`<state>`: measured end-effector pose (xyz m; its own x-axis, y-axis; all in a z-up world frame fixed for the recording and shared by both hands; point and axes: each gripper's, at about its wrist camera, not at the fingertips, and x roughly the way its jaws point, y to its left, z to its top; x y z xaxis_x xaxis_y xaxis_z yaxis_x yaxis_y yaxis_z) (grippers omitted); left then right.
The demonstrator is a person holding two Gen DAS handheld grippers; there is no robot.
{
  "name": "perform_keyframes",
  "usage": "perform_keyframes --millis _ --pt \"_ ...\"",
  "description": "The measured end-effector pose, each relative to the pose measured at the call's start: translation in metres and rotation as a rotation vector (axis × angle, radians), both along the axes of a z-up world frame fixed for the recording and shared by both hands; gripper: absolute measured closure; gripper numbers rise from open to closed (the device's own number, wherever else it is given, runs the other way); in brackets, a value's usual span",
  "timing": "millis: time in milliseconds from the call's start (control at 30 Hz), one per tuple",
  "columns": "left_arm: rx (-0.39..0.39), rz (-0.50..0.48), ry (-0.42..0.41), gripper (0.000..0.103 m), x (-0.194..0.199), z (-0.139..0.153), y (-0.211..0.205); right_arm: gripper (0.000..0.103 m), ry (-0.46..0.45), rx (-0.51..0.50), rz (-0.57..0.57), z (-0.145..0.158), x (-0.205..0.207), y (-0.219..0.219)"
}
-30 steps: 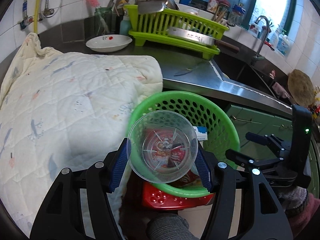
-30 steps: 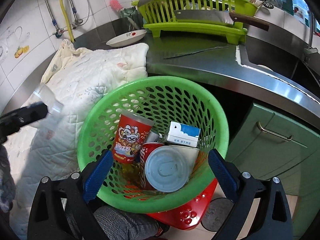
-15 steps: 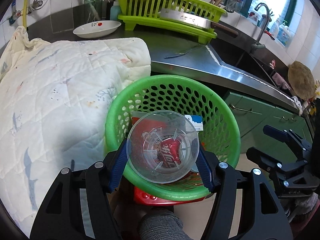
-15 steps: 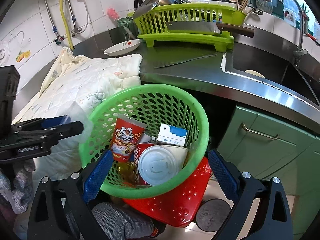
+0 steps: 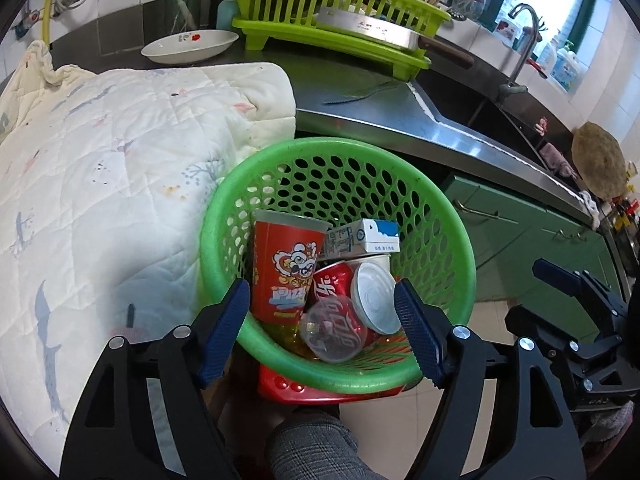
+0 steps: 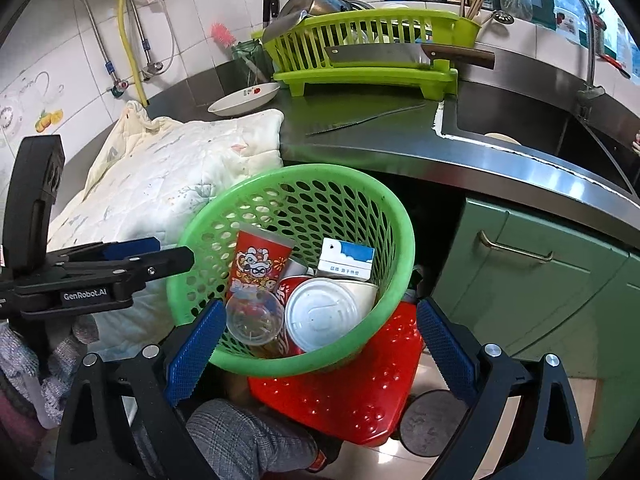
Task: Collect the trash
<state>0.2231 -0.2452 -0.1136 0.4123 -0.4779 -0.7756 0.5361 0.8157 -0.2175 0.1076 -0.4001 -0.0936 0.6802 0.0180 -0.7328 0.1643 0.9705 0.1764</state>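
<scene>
Now, what I see from my two cameras:

Left gripper (image 5: 322, 316): released, its blue pads wide apart and nothing between them. It hangs over the near rim of the basket.

Right gripper (image 6: 320, 338): also released, holding nothing. Its pads stand on either side of the basket's near rim.

Basket (image 5: 452, 220): green, with holes in the wall. It sits on a red stool (image 6: 360, 404), just beside the quilt's edge.

Clear cup (image 5: 330, 330): it lies inside the basket at the near side, on top of the red can (image 5: 334, 280), with the open mouth turned toward my left camera.

Other trash in the basket: a red paper cup (image 5: 286, 268) stands upright by the left wall, a white lid (image 5: 374, 298) leans at the right of the can, and a blue and white carton (image 5: 370, 236) lies behind them.

Quilt (image 5: 104, 184): white, spread at the left of the basket.

Counter (image 6: 380, 132): it carries a white dish (image 6: 244, 98) and a green rack (image 6: 372, 46) near the back edge. A cleaver (image 6: 384, 56) lies across the rack.
</scene>
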Motion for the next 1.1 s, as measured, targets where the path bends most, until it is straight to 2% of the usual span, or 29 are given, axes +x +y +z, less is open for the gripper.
perform_keyframes --millis 300,467,600,700,1100 --pt "-0.001 0.05 -0.073 0.029 -0.012 0.028 0.035 0.01 -0.015 -0.023 -0.007 0.01 -0.01 0.015" --pt "0.031 0.088 -0.132 0.023 -0.021 0.044 0.06 0.01 -0.022 -0.032 0.004 0.017 -0.014 0.033" --pt "0.044 0.126 -0.172 0.022 -0.029 0.057 0.083 0.01 -0.028 -0.041 0.01 0.023 -0.017 0.05" --pt "0.06 0.155 -0.21 0.015 -0.038 0.065 0.1 0.01 -0.037 -0.035 0.021 0.028 -0.018 0.062" --pt "0.068 0.29 -0.299 0.008 -0.069 0.092 0.176 0.009 -0.08 -0.026 0.062 0.052 -0.026 0.11"
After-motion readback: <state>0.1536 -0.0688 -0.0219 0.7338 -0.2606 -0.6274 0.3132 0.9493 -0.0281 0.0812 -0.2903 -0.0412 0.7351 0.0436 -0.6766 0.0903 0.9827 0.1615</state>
